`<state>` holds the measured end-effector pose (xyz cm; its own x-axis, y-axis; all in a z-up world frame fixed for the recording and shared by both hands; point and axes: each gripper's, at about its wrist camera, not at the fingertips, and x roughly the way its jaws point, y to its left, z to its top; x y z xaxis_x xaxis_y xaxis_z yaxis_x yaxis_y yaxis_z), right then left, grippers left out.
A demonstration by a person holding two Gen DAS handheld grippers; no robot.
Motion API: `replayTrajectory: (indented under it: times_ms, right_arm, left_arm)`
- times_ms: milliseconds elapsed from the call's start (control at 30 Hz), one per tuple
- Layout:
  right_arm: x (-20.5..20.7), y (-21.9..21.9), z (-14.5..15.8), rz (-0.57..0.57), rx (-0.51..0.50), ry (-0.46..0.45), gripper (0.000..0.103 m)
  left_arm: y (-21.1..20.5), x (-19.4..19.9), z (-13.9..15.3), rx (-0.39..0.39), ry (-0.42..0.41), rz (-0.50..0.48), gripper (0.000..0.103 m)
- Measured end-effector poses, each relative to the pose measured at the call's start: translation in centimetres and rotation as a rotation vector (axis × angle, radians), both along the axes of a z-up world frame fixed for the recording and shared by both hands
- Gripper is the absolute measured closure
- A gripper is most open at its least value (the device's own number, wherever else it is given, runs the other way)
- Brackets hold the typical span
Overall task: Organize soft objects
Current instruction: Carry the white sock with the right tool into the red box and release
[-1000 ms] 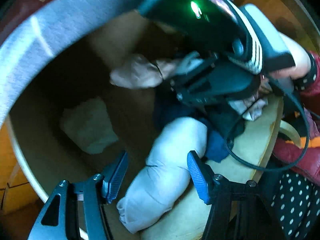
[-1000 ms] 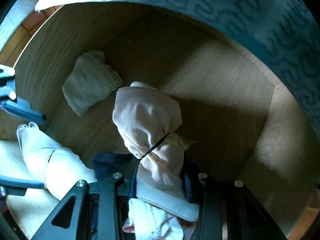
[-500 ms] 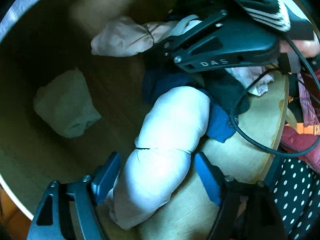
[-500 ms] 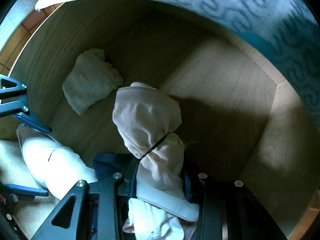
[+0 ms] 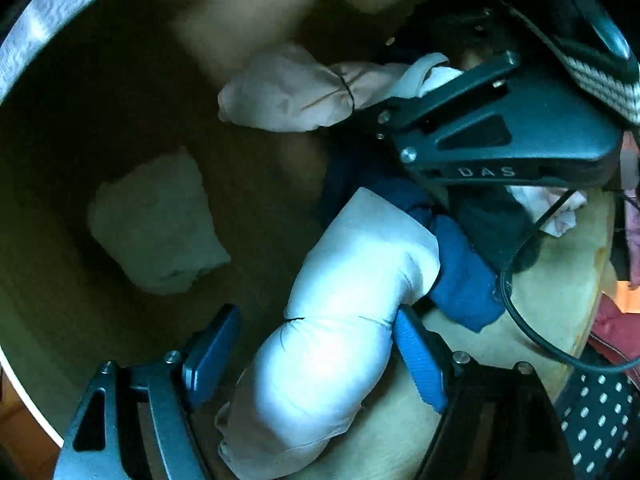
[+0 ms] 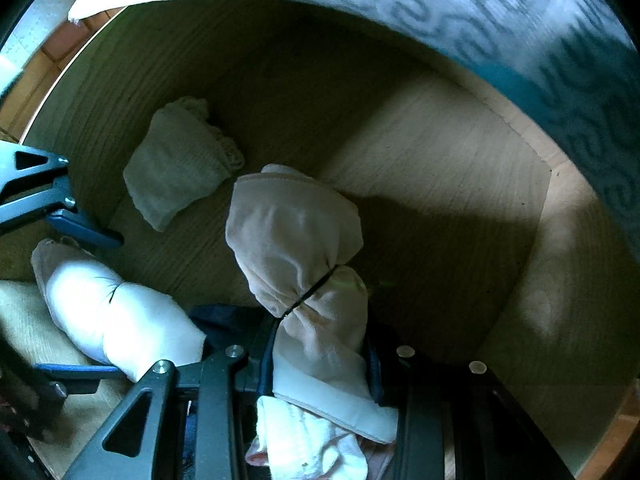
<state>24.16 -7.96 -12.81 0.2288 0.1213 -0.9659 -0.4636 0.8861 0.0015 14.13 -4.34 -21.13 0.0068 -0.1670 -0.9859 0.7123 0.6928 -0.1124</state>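
My right gripper [image 6: 320,356] is shut on a beige cloth bundle [image 6: 296,248] tied with a black band and holds it over the wooden drawer [image 6: 440,168]; the bundle also shows in the left wrist view [image 5: 288,92]. My left gripper [image 5: 316,352] is open, its blue pads either side of a white tied bundle [image 5: 344,320] that lies on the drawer's front edge; the right pad touches it. The white bundle also shows in the right wrist view [image 6: 116,316]. A folded pale cloth [image 5: 156,224] lies on the drawer floor, seen also in the right wrist view [image 6: 180,164].
A dark blue cloth [image 5: 460,276] lies under the white bundle by the drawer's front edge. More white and pink cloth [image 6: 304,444] sits under the right gripper. A patterned grey-blue fabric [image 6: 480,8] hangs over the drawer's far side. Red and polka-dot fabric [image 5: 596,412] lies at the right.
My left gripper has moved forward along the white bundle, which now sits deeper between its pads. The right gripper holds the beige bundle in much the same place.
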Motion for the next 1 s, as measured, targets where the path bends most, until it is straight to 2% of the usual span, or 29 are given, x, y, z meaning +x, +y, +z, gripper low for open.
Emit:
replayTrajectory:
  times_ms: [67, 133, 267, 433, 567, 1000]
  right_arm:
    - [-0.1, -0.2, 0.3, -0.006, 0.015, -0.011, 0.068]
    - [-0.4, -0.6, 0.7, -0.016, 0.042, -0.024, 0.068]
    - [-1.2, -1.2, 2.2, -0.037, 0.085, -0.049, 0.068]
    - [-3.0, -1.1, 5.9, -0.012, 0.132, -0.104, 0.068]
    - [-4.8, -0.7, 9.2, 0.024, 0.143, -0.153, 0.068]
    - [-8.3, -3.3, 17.5, 0.023, 0.279, -0.225, 0.068]
  left_arm:
    - [-0.5, -0.9, -0.4, 0.001, -0.005, -0.006, 0.028]
    - [-0.1, -1.2, 0.0, -0.017, -0.025, 0.019, 0.029]
    - [1.9, -1.5, -0.3, -0.068, 0.013, 0.065, 0.036]
    - [2.5, -2.0, -0.4, -0.072, -0.005, 0.071, 0.037]
    - [1.3, -2.0, -0.2, -0.076, 0.005, 0.069, 0.038]
    - [0.7, -1.0, -0.4, -0.082, 0.000, 0.076, 0.038]
